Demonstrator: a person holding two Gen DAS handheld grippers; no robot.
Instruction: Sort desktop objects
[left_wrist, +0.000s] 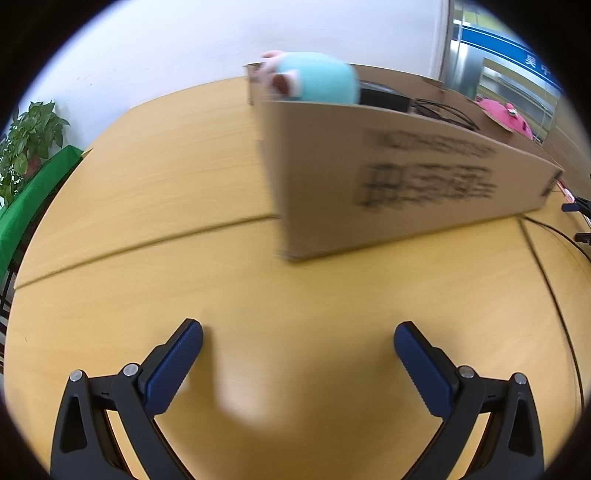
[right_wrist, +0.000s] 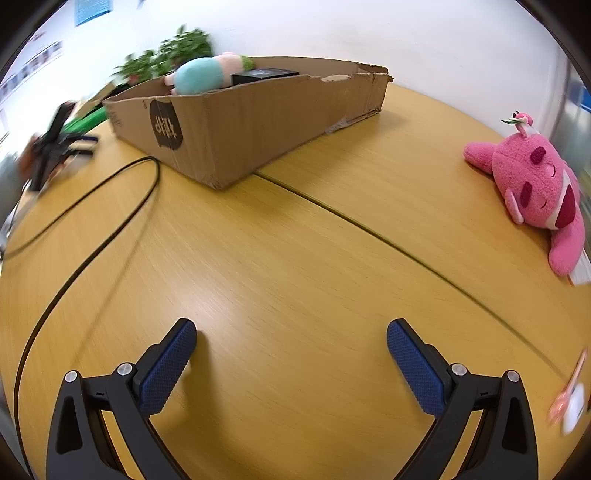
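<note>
A low cardboard box (left_wrist: 388, 192) (right_wrist: 258, 122) stands on the yellow wooden desk. In it lie a teal and pink plush toy (left_wrist: 317, 79) (right_wrist: 201, 75) and a black box (right_wrist: 264, 75) (left_wrist: 384, 96). A pink plush toy (right_wrist: 535, 188) lies on the desk at the right; in the left wrist view it (left_wrist: 504, 114) shows behind the box. My left gripper (left_wrist: 297, 354) is open and empty above bare desk, short of the box. My right gripper (right_wrist: 291, 350) is open and empty above bare desk, well short of the pink plush.
A black cable (right_wrist: 92, 229) curves over the desk at the left, also seen in the left wrist view (left_wrist: 550, 280). A small pink and white object (right_wrist: 569, 402) lies at the right edge. The other gripper (right_wrist: 55, 144) is left of the box. A potted plant (left_wrist: 27, 144) stands beyond the desk.
</note>
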